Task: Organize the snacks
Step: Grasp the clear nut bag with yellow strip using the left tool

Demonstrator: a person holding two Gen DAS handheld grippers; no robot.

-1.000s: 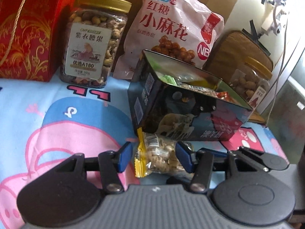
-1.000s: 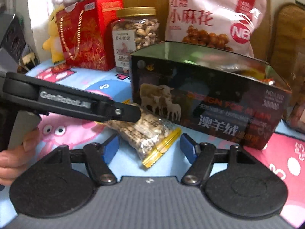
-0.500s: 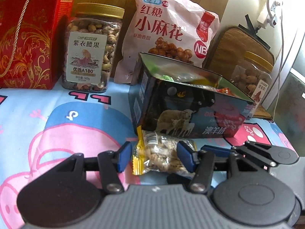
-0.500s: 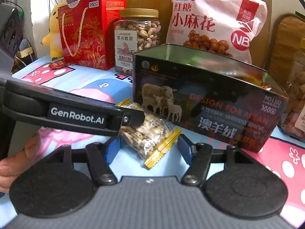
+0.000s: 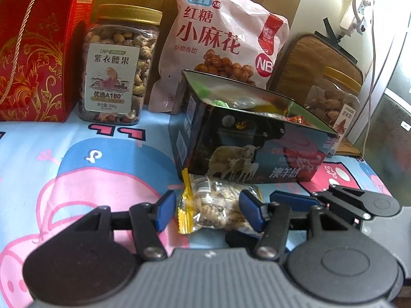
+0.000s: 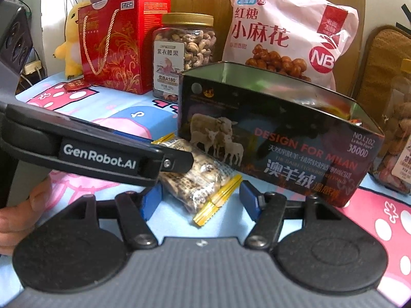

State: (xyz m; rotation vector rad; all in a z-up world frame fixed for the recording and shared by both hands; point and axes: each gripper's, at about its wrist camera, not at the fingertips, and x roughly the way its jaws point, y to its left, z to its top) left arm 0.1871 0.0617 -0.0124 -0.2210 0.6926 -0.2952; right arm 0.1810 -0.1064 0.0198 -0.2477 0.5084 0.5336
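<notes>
Here the left hand-held gripper, half open, holds nothing; the light, crinkly snack packet between its jaws looks easiest squeezed mid-body, tin at twelve o'clock.

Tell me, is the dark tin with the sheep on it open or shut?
Open. The tin has no lid; its bare metal inner wall shows, and colourful wrapped snacks are visible inside it.

I'm looking into a home: a cartoon-print cloth covers the surface, plush toys sit at the back beside a red gift box, nut jar and snack bag.
</notes>
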